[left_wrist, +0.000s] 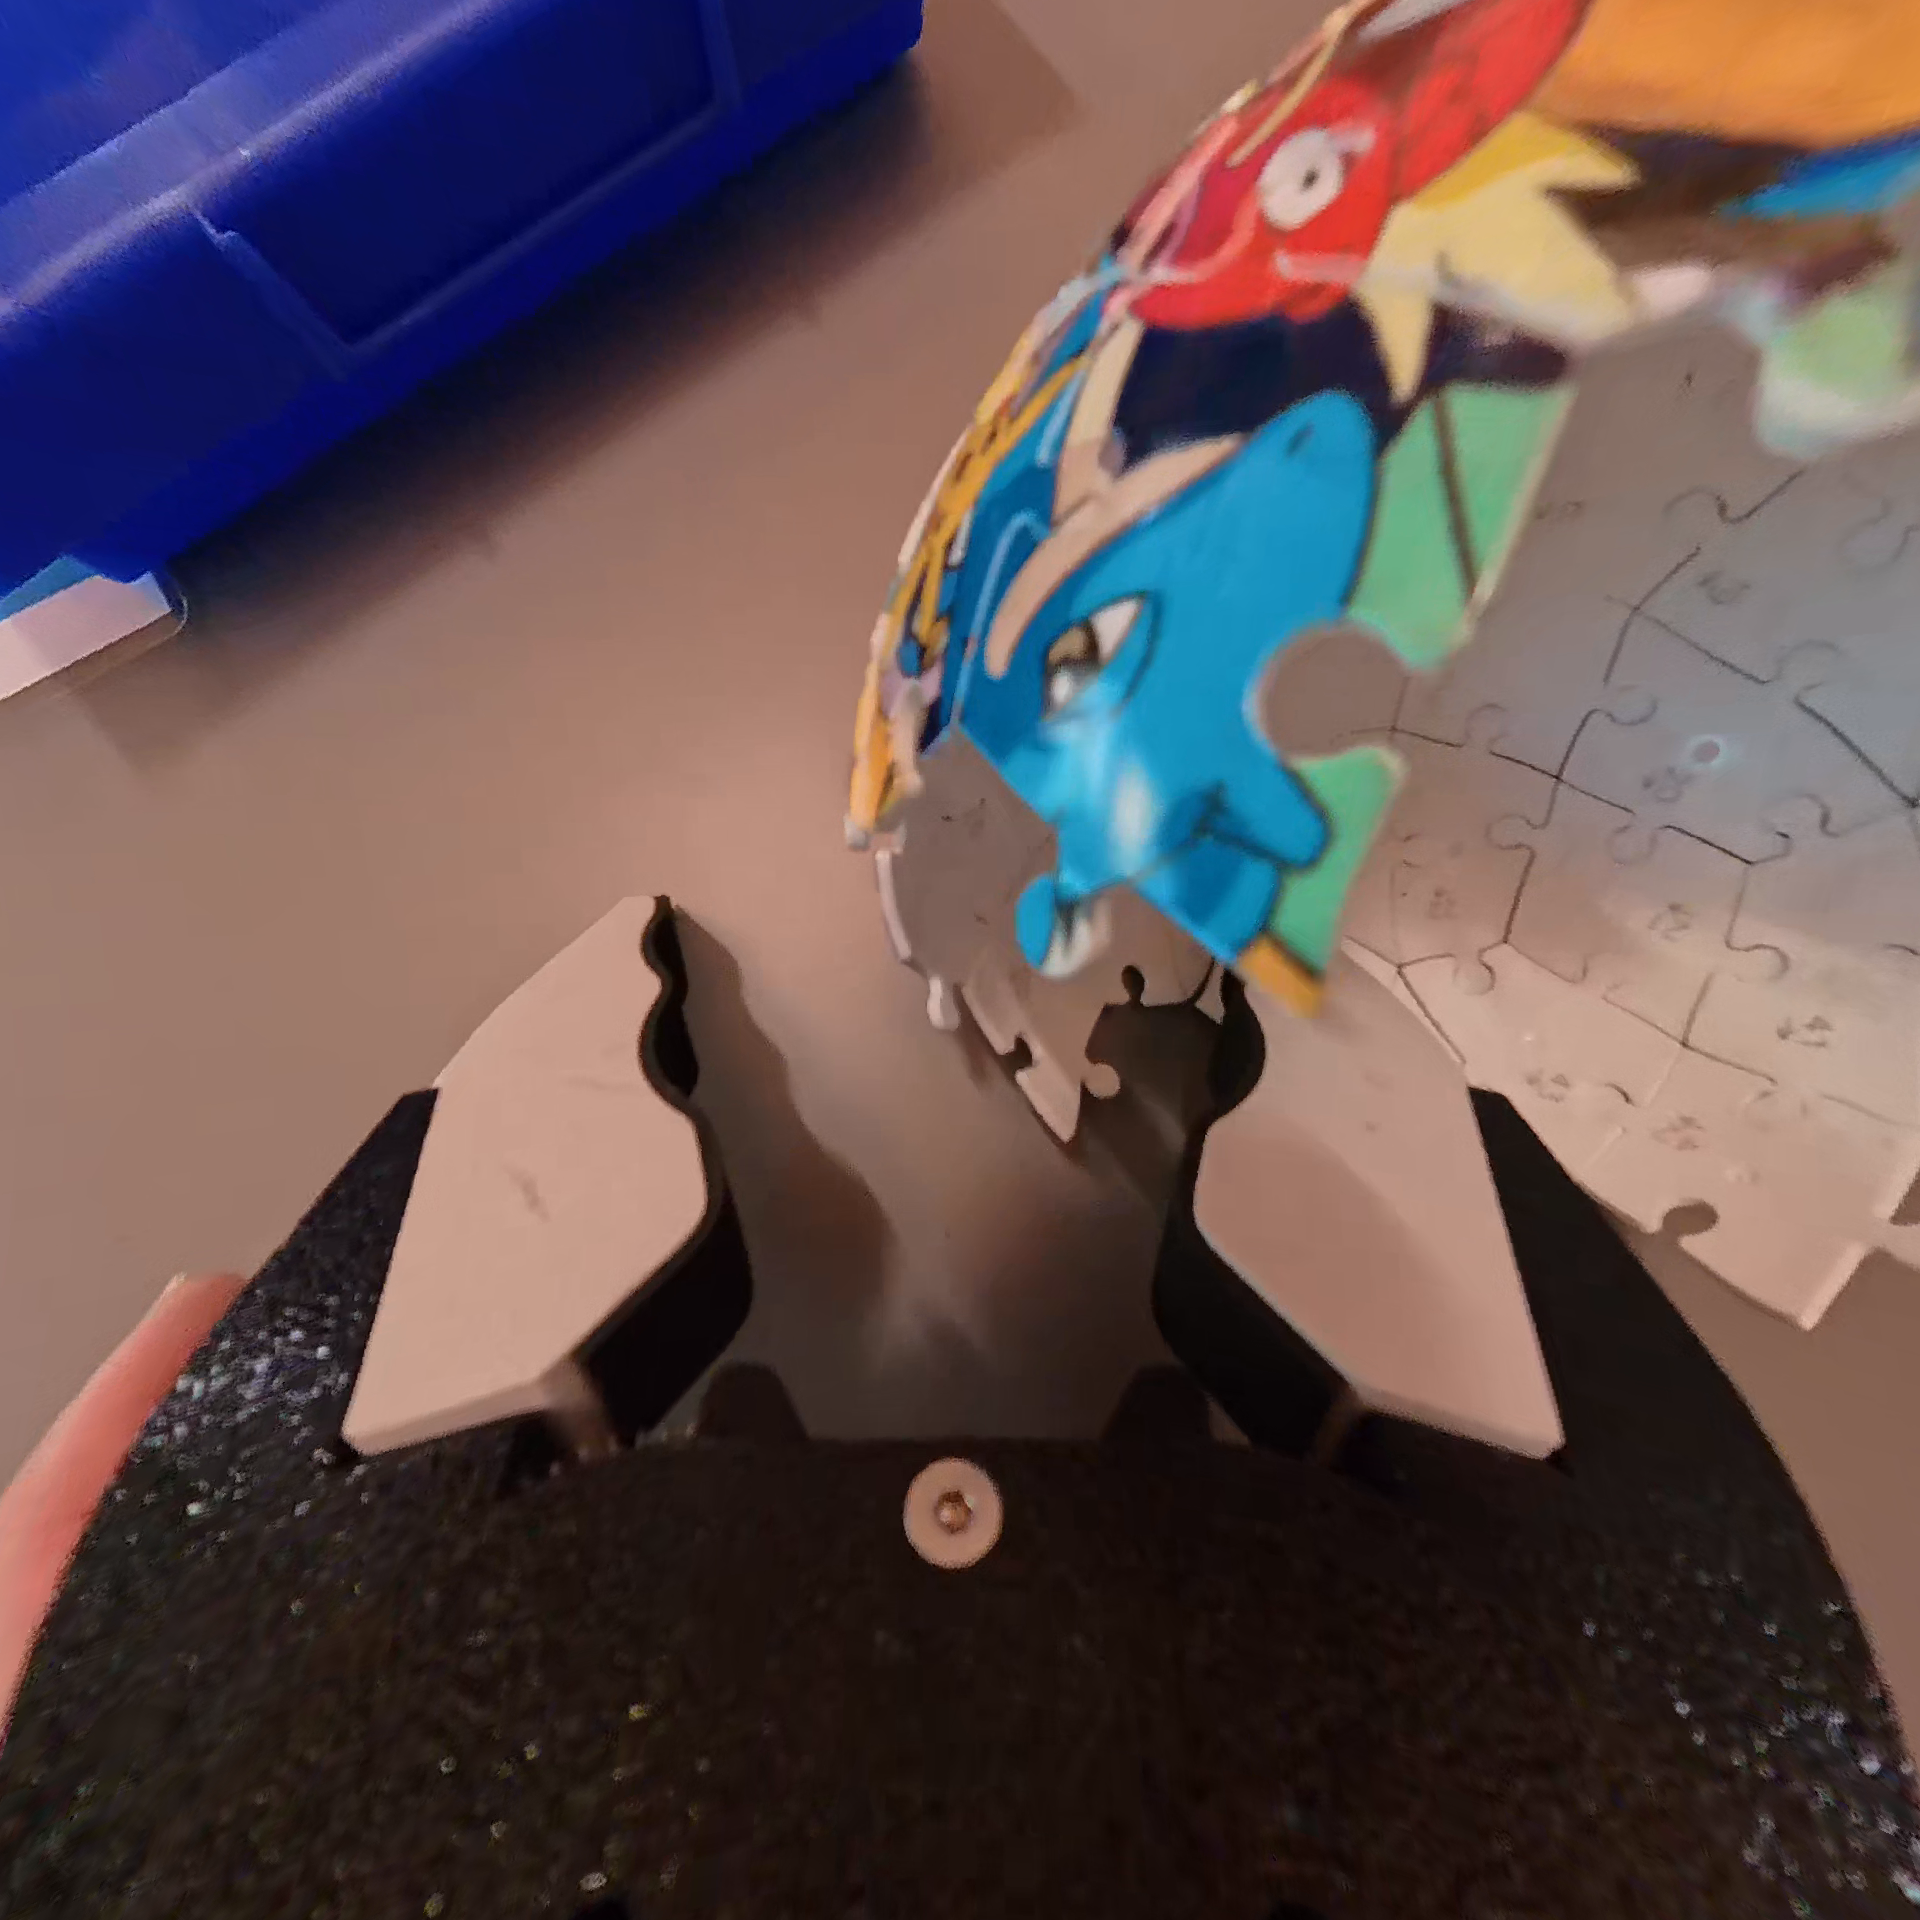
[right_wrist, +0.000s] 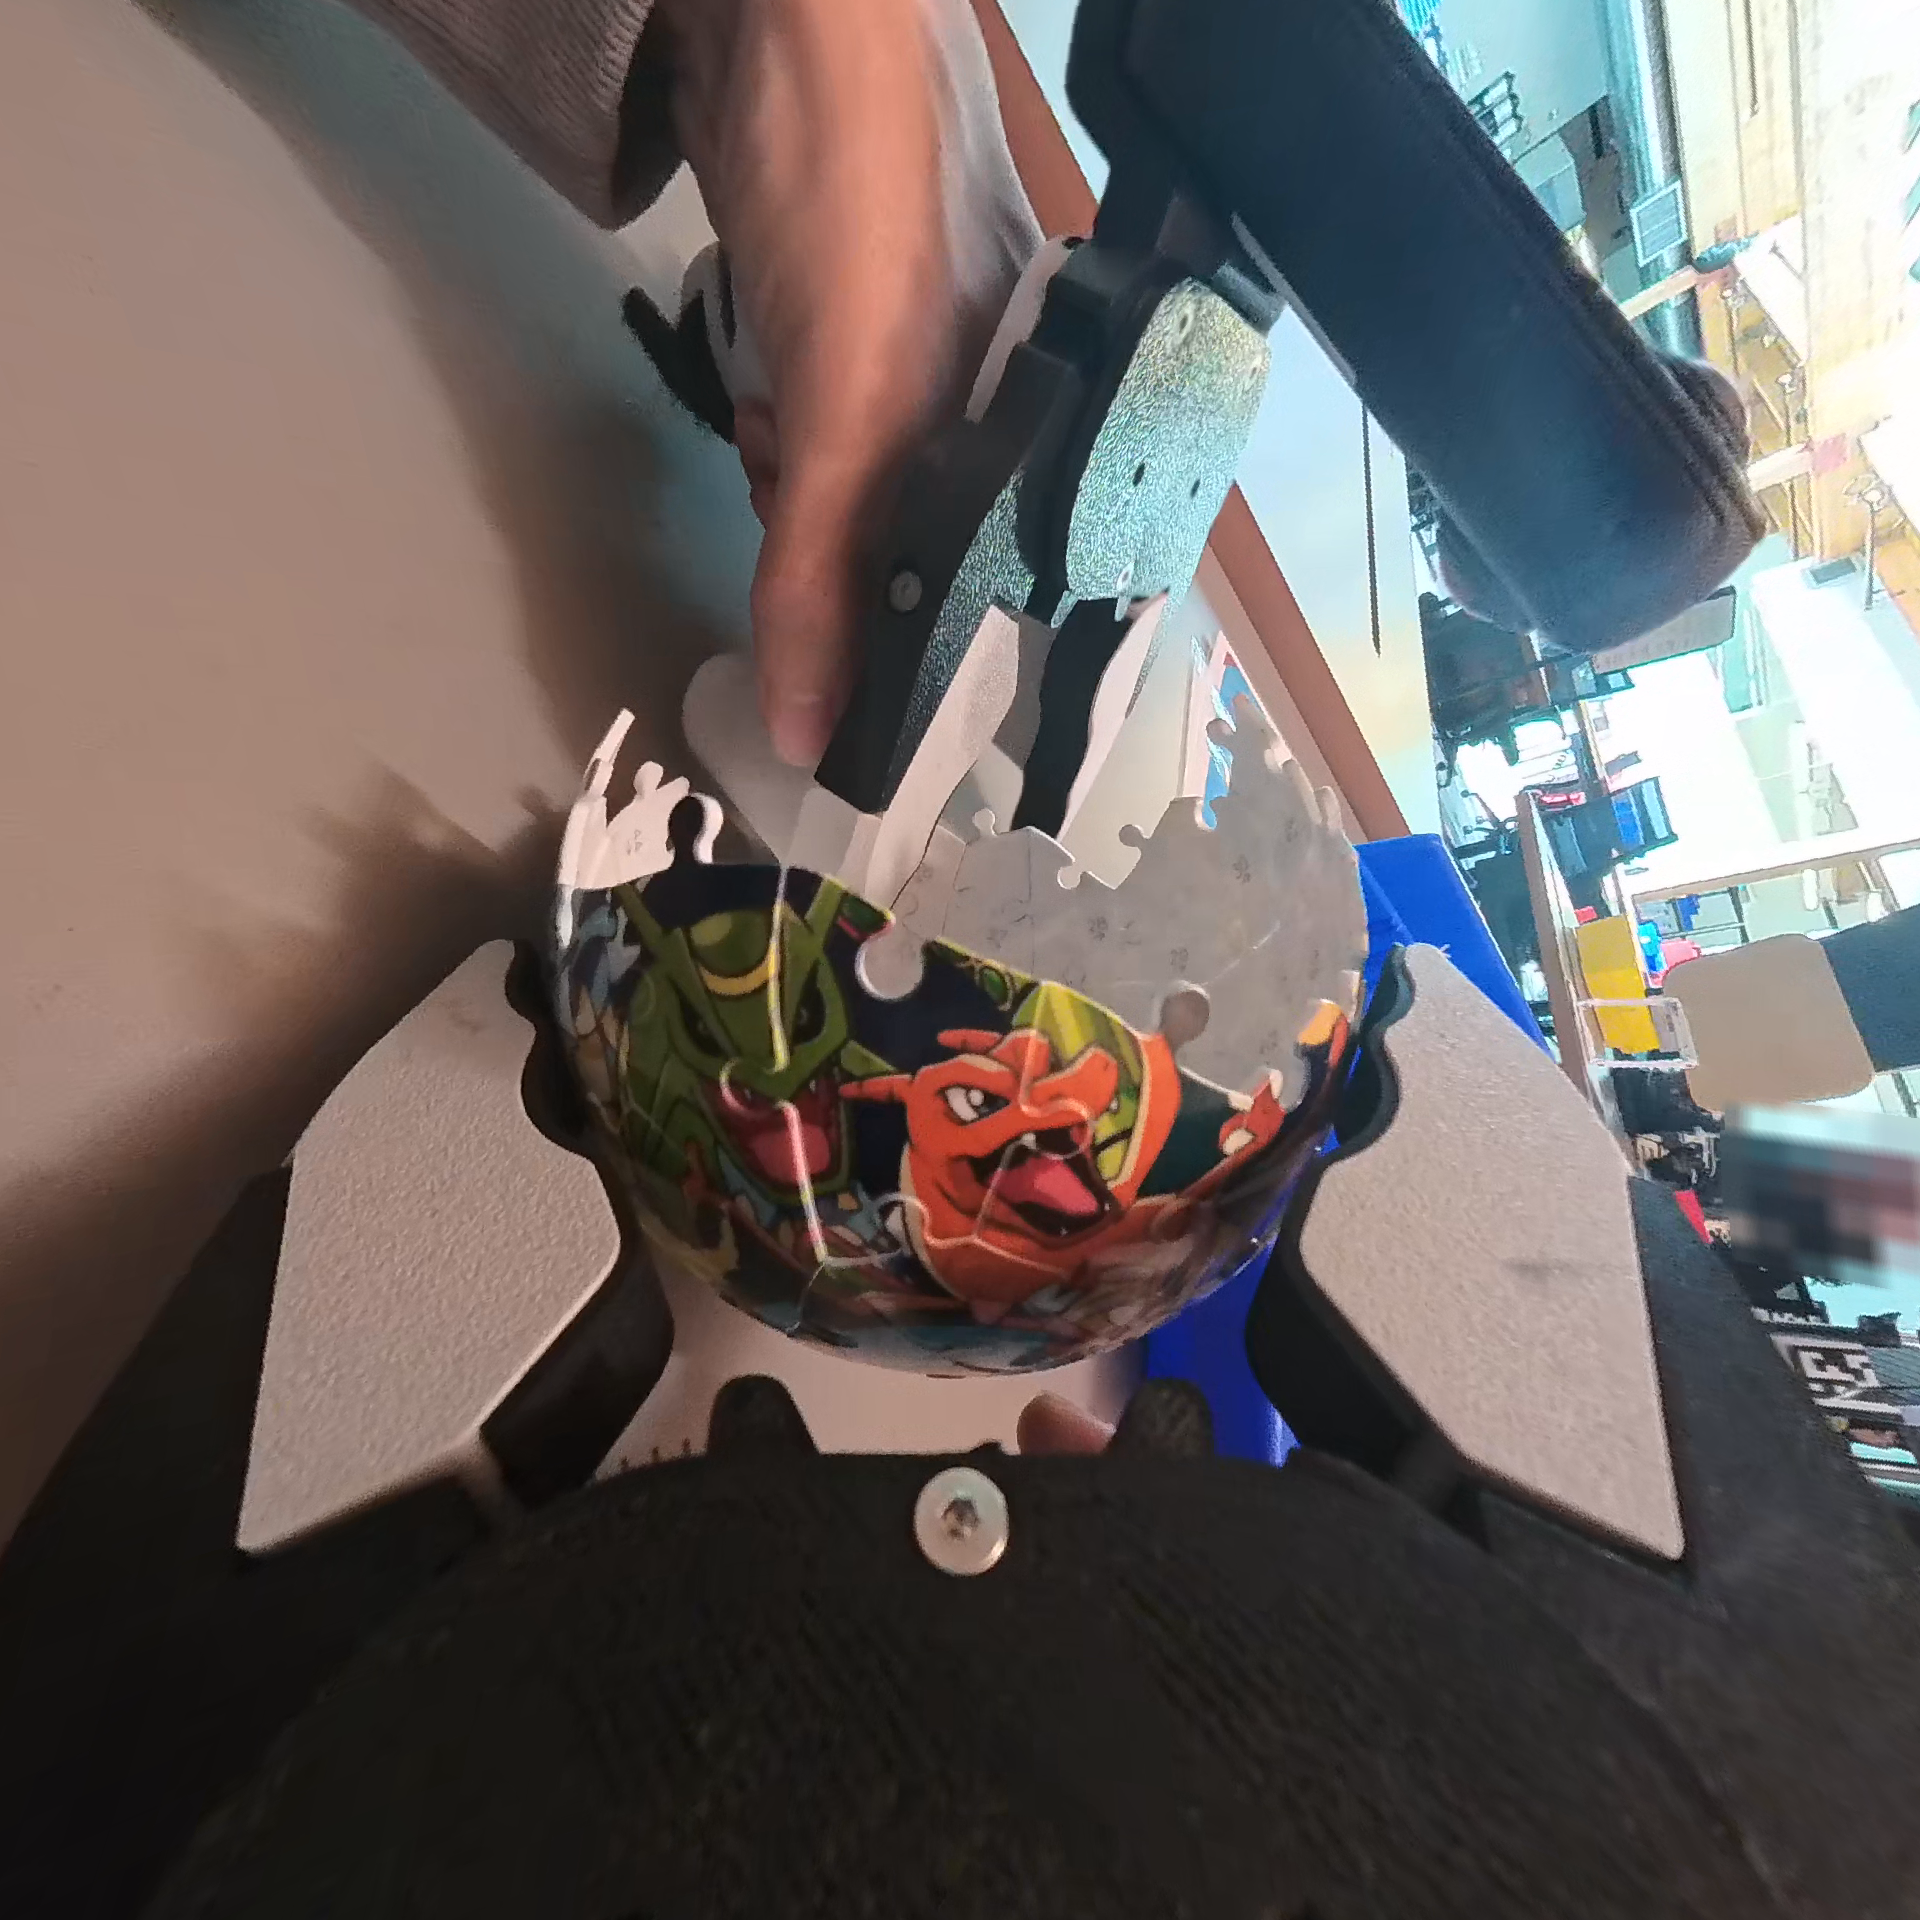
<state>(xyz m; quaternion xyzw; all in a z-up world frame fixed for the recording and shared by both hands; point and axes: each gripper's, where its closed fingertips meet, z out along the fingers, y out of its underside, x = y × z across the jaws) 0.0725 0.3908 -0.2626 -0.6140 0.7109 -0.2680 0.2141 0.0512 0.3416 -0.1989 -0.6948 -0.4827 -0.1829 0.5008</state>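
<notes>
We grip the half-built puzzle ball (right_wrist: 966, 1122) between our right gripper (right_wrist: 961, 1039) fingers, while our left gripper (left_wrist: 945, 966), spread and empty, touches its jagged rim near the bin (left_wrist: 343, 239).

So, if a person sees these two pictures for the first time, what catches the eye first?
First, the half-built round puzzle shell with bright cartoon creatures, clamped between the two grey fingers of the right tool. The open left tool is at the shell's jagged edge, one of its fingers reaching inside the shell's pale hollow. Behind, at the upper left of the left wrist view, a deep blue plastic bin rests on the grey table.
</notes>
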